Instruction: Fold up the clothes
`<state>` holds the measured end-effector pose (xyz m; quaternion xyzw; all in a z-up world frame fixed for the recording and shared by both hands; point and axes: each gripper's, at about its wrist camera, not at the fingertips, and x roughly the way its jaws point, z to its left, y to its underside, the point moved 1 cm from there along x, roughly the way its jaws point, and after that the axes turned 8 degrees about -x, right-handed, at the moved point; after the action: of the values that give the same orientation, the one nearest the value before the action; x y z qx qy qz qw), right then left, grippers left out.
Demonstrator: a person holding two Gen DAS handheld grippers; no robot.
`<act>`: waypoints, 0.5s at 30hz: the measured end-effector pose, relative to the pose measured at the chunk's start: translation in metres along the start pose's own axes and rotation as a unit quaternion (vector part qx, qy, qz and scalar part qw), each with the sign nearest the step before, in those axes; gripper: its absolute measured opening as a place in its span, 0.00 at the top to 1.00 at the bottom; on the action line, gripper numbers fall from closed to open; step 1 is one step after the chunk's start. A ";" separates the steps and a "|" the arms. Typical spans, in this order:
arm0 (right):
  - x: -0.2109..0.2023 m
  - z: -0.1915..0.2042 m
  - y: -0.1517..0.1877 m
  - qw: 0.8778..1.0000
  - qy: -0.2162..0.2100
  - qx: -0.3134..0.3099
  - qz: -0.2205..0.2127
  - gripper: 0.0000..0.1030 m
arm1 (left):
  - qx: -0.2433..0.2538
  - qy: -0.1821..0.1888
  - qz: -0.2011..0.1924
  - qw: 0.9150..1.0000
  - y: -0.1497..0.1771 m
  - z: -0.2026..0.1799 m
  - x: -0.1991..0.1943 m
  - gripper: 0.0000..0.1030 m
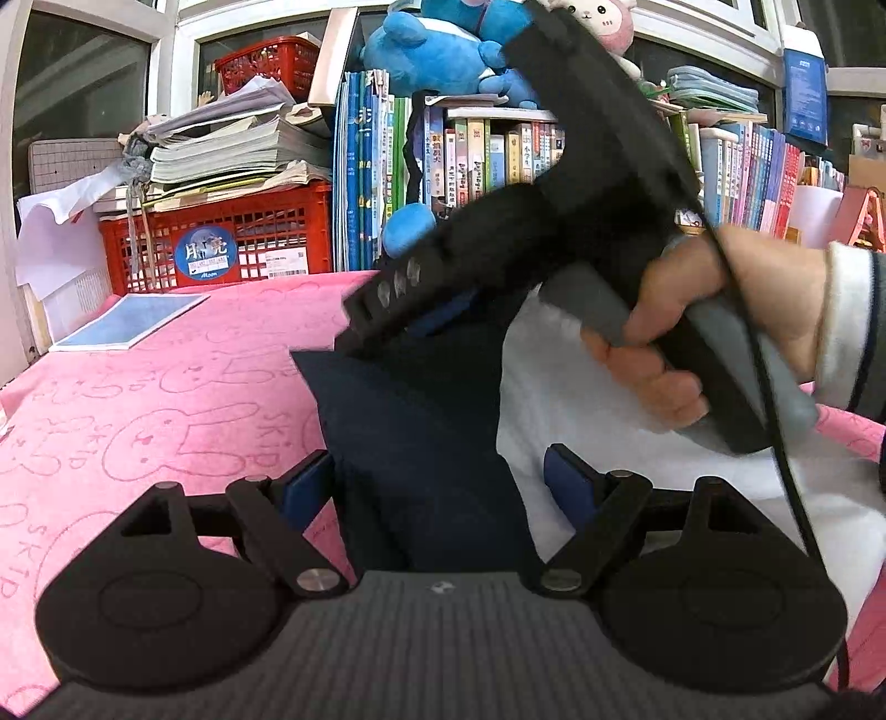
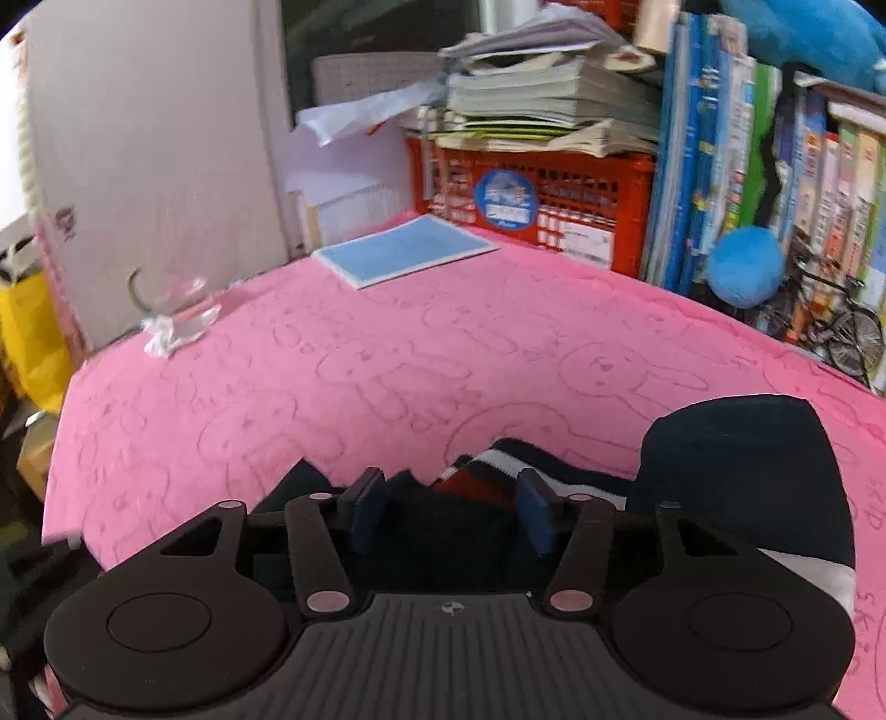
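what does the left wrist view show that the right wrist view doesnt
Only the left wrist view shows the person's hand holding the right hand-held gripper from outside, white fabric beside the dark navy garment, and the pink plush toy.

Only the right wrist view shows the garment's red and white striped trim, crumpled clear plastic, a yellow bag and a miniature bicycle.

Both show the pink bunny-print cloth, the blue booklet, the red crate and the books.

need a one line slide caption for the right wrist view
Right gripper held open over a dark garment with red-and-white stripes on a pink bunny-print cloth, books and a red crate behind.
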<state>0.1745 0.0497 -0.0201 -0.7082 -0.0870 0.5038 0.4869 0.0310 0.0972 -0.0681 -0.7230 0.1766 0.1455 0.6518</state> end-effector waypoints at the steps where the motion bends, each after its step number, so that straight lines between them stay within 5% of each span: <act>1: -0.007 -0.001 0.000 1.000 -0.004 0.011 -0.005 0.47 | -0.001 0.001 0.001 1.000 0.000 0.000 0.000 0.18; 7: -0.077 -0.011 0.025 0.999 0.017 0.019 -0.028 0.44 | -0.005 0.003 0.003 1.000 -0.001 0.001 0.000 0.18; 10: -0.107 -0.023 0.049 0.996 0.066 0.050 -0.023 0.45 | -0.005 0.004 0.004 1.000 -0.001 0.002 0.000 0.18; 15: -0.099 -0.062 0.073 0.984 0.128 0.124 0.017 0.52 | -0.012 0.011 0.009 1.000 -0.002 0.005 0.002 0.18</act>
<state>0.1504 -0.0858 -0.0133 -0.7022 0.0507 0.4242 0.5696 0.0332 0.1019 -0.0678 -0.7308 0.1888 0.1456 0.6396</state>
